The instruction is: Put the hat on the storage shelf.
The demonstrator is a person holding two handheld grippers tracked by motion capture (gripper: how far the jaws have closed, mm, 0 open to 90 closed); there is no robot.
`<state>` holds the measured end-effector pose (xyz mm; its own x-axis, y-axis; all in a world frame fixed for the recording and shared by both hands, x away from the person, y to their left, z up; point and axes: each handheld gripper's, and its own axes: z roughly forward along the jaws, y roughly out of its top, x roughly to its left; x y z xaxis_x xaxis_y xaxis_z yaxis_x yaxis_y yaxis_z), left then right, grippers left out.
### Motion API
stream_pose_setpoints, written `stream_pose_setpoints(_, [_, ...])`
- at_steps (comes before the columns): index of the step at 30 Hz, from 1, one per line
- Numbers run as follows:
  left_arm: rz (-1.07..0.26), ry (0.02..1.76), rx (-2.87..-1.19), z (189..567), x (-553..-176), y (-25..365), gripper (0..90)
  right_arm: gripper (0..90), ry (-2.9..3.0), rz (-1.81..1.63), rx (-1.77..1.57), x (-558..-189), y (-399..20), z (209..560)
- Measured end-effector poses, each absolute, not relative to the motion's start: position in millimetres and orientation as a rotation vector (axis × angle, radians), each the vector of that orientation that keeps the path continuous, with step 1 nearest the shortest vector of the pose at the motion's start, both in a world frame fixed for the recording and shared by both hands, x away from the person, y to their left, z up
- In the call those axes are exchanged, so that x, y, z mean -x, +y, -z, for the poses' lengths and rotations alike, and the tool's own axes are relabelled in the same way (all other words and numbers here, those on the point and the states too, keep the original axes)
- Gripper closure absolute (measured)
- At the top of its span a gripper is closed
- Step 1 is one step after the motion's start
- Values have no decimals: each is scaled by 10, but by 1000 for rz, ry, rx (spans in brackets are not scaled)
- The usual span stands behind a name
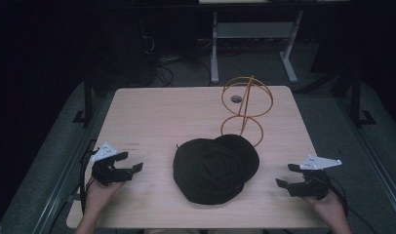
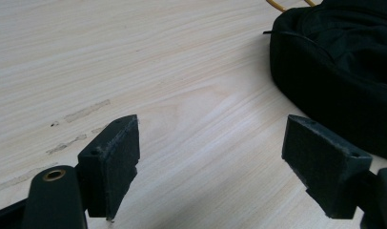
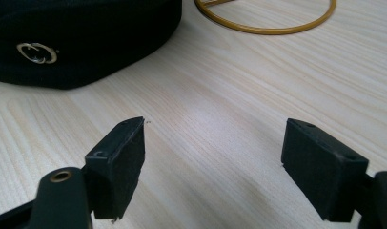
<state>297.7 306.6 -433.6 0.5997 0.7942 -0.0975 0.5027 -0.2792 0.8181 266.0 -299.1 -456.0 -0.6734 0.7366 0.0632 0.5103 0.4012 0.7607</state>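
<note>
I see the black hat [image 1: 214,168] lying mid-table, just in front of the orange wire stand [image 1: 246,108]. My left gripper [image 1: 131,162] and right gripper [image 1: 285,175] flank it, well apart, jaws wide and empty.

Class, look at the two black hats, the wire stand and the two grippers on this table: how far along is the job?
Done: nothing visible. Both black hats lie overlapping on the table, and the orange wire stand behind them is bare. In hand: nothing; the left gripper and right gripper sit open on either side, apart from the hats. Left: probably picking the hats up, perhaps for the stand.
</note>
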Motion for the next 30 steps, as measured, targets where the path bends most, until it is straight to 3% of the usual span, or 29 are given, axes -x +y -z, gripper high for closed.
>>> stream_pose_setpoints(16, [-405,1025,-1946,4339,-2980,3069,201,142,2373,-1129,-1050,-2646,-2763,4449])
stream_pose_setpoints(30, [-415,1023,-1943,4336,-2981,3071,200,144,2413,-1146,-970,-2647,-2559,4316])
